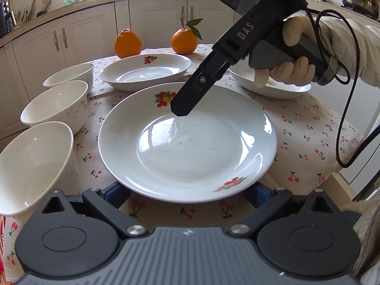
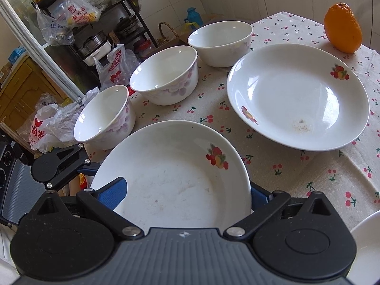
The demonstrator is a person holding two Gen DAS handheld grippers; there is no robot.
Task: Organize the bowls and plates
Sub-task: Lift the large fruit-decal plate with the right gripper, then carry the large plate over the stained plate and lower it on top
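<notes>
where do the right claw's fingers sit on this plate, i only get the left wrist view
observer: The right claw is open and straddles the near plate. One blue pad lies over its rim and the other is mostly hidden behind the plate.
operator: ok and is the plate by the orange clean
observer: No. That far plate has a brownish smudge in its well, which the right wrist view shows.
</notes>
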